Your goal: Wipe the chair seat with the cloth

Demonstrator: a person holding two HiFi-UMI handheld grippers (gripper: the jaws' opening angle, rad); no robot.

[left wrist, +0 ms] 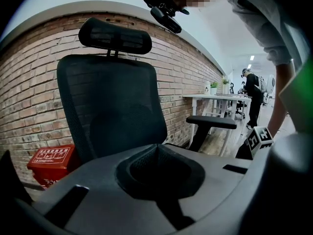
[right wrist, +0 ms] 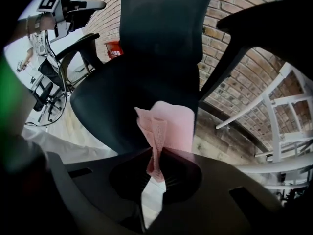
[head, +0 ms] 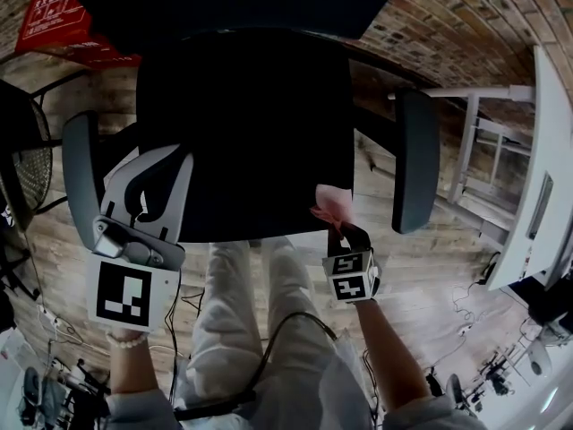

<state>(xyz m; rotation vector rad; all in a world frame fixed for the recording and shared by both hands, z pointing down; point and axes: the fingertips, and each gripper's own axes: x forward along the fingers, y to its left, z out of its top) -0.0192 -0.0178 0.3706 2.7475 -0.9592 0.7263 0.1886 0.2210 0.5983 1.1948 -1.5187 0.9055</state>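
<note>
The black office chair seat (head: 251,141) fills the middle of the head view, just in front of my legs. My right gripper (head: 338,228) is shut on a pink cloth (head: 332,206) at the seat's front right corner. In the right gripper view the cloth (right wrist: 168,124) stands up, folded, from the shut jaws (right wrist: 155,153) over the seat (right wrist: 112,102). My left gripper (head: 152,173) hovers over the seat's front left, beside the left armrest (head: 81,177). Its jaws (left wrist: 156,148) meet with nothing between them, facing the mesh backrest (left wrist: 112,106).
The right armrest (head: 416,159) stands just right of the cloth. A red box (head: 58,21) sits by the brick wall behind the chair. A white desk frame (head: 483,150) stands at right, another dark chair (head: 22,159) at left. Cables lie on the wooden floor.
</note>
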